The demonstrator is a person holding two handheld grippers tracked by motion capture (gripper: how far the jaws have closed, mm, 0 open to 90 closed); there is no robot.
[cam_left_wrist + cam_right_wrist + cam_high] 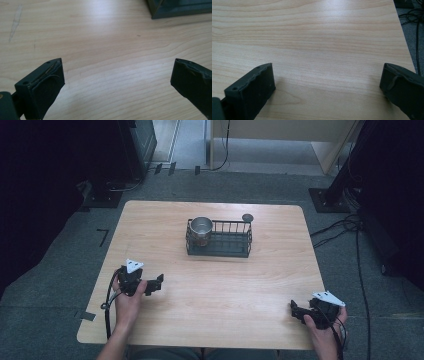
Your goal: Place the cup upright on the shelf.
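At the near edge of the bench (210, 290), two hands each hold a tool: the left tool (156, 284) sits over the near-left part of the top, the right tool (295, 311) at the near-right corner. Both have their jaws spread wide with nothing between them — the left gripper view and the right gripper view each show bare wood in the gap. A cable trails from each tool toward the person, and a pale three-cornered plate rides on top of each.

Well beyond both tools, toward the far middle of the bench, stands a dark wire rack (220, 239). A shiny metal cup (201, 229) stands upright in its left end; the rest of the rack looks unfilled. The rack is nearer the left tool than the right, yet apart from both; its dark corner (175, 10) shows at the top right of the left gripper view.

Light wood grain covers the bench, with rounded corners and a faint scuff (15, 22) in the left gripper view. Grey carpet lies around it — black stands and loose cables at the right, dark equipment at the far left, a pale wooden panel at the back. No writing can be read.
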